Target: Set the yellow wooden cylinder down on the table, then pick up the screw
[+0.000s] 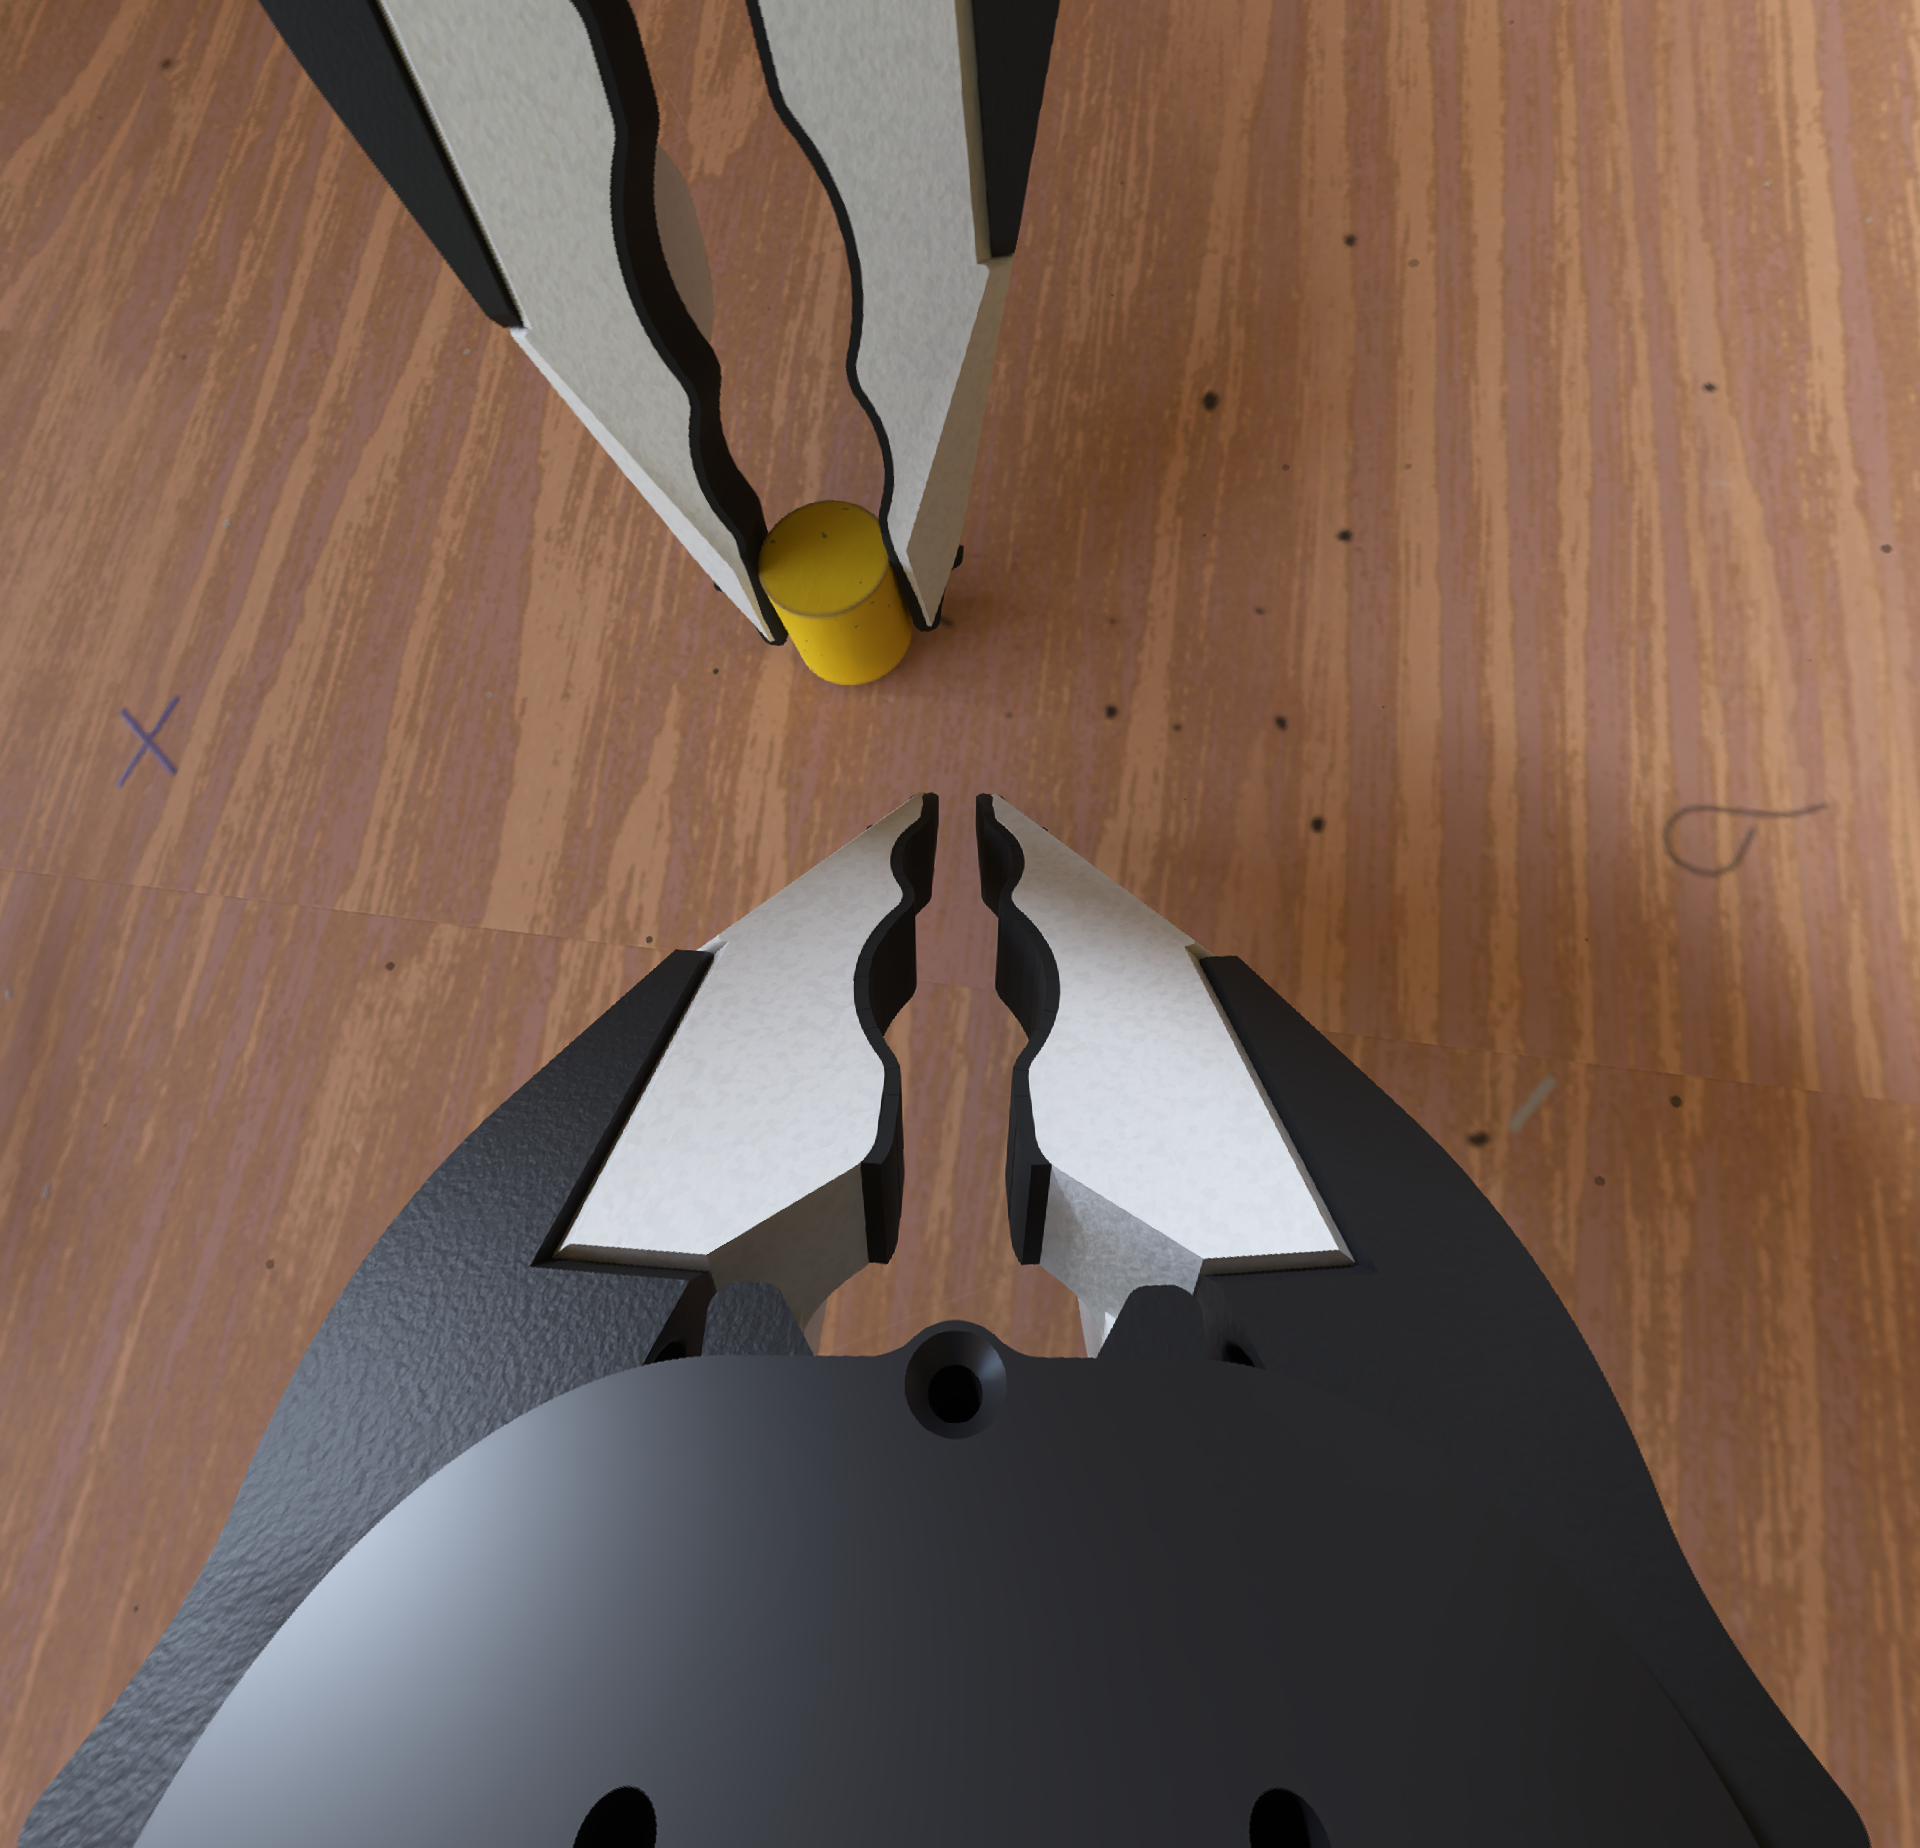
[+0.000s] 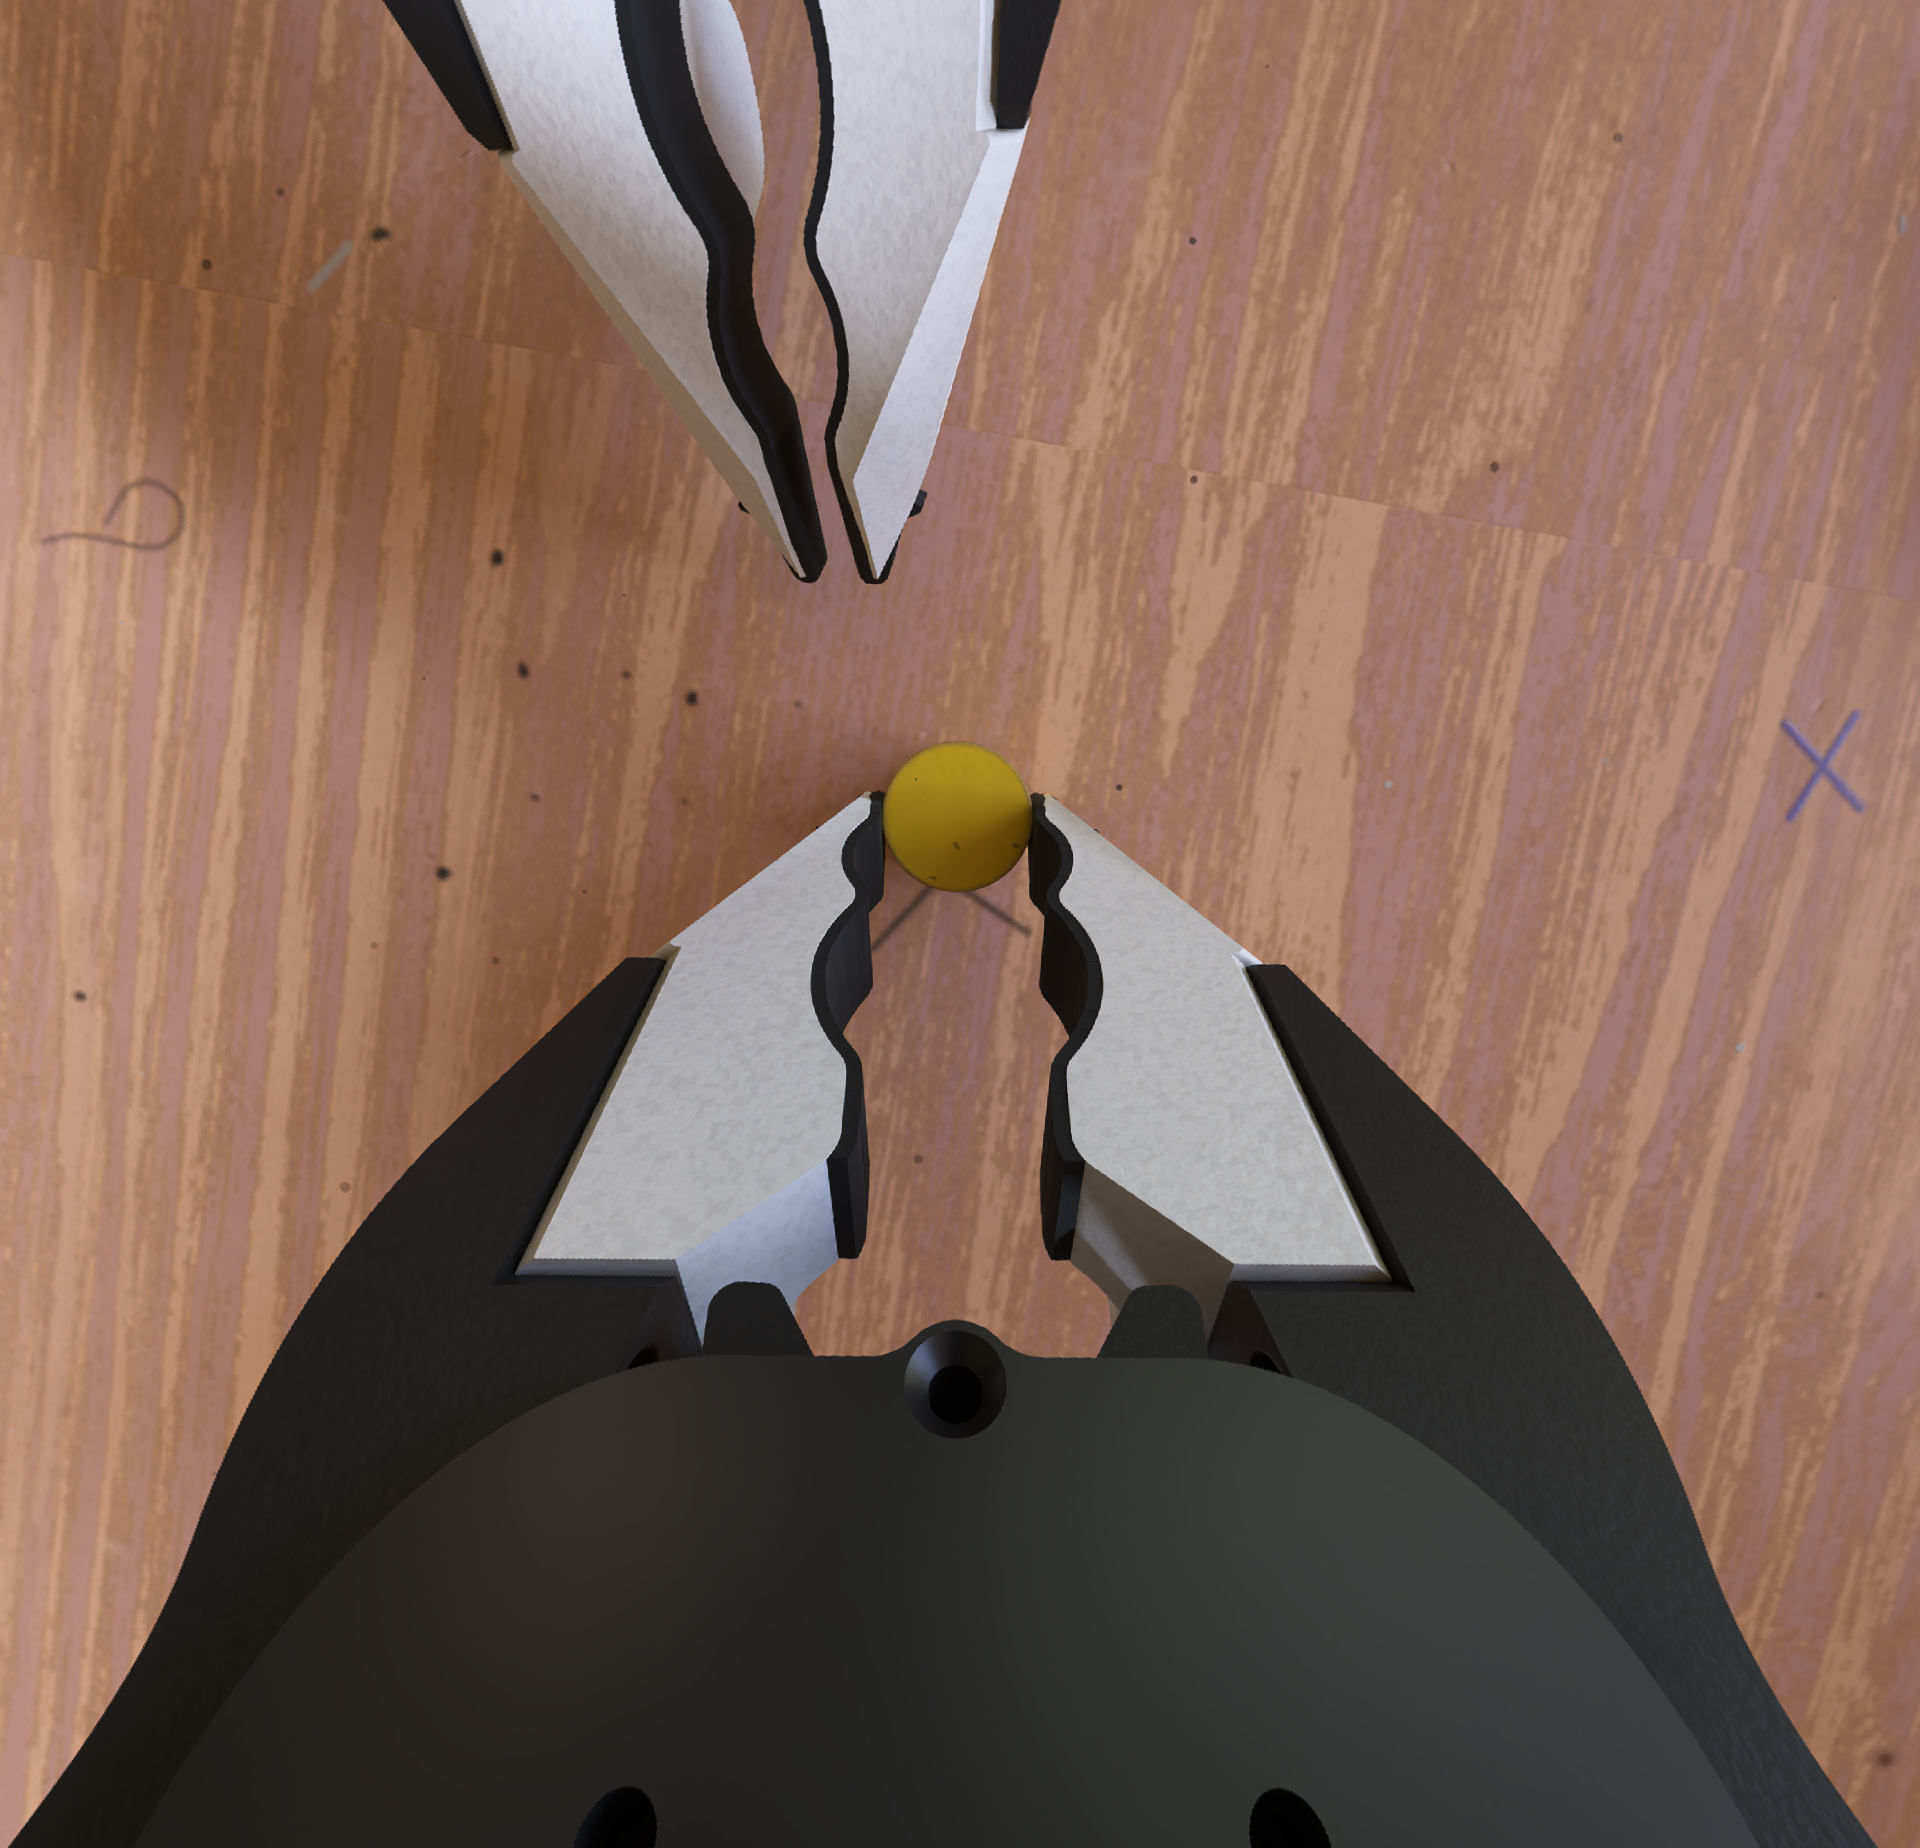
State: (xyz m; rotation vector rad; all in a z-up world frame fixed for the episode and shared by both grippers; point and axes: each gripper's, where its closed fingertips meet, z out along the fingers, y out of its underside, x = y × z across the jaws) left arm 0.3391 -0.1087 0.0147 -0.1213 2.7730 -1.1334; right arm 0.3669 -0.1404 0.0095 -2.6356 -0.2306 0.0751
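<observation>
The yellow wooden cylinder (image 2: 956, 816) stands upright between the fingertips of my right gripper (image 2: 956, 811), which is shut on it. In the left wrist view the cylinder (image 1: 836, 593) sits low at the wooden table (image 1: 1455, 551), with the right gripper (image 1: 847, 593) reaching down from the top; I cannot tell if its base touches. My left gripper (image 1: 956, 801) is shut and empty, just short of the cylinder; it also shows in the right wrist view (image 2: 840, 567). A thin grey sliver (image 1: 1532, 1102) on the table may be the screw; it also shows in the right wrist view (image 2: 330, 266).
A blue X mark (image 1: 149, 742) and a pencil loop (image 1: 1725, 837) are drawn on the table. A seam (image 1: 312, 905) runs across the wood. Small dark specks are scattered over the surface.
</observation>
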